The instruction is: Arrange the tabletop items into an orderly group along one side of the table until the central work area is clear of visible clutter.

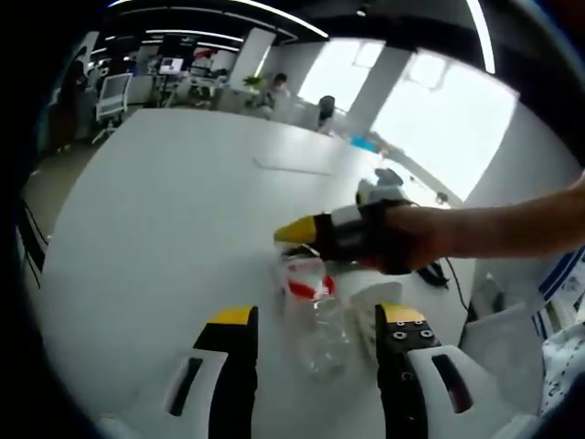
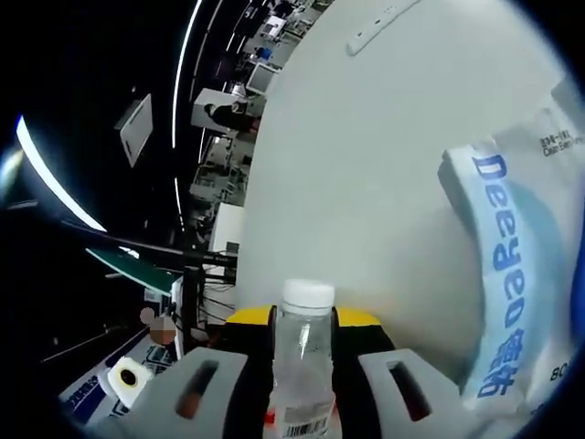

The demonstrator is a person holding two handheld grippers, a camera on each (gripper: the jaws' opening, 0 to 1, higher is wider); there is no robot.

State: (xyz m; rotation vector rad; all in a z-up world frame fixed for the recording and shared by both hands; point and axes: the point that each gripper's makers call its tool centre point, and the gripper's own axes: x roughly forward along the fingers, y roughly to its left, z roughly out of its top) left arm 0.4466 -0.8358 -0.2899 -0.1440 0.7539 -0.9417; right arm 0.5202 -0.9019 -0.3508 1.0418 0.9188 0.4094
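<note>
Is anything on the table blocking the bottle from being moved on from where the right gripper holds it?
The right gripper is shut on the clear bottle. A blue-and-white packet lies beside it; the white table past the bottle looks open.

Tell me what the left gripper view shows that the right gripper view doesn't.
Left gripper view alone: the person's hand working the right tongs, a black cable beyond it, and the open left tongs.

Right gripper view alone: a blue-lettered tissue pack and the bottle's white cap.

Both share the clear plastic bottle, clamped in the right tongs, and the white table.
</note>
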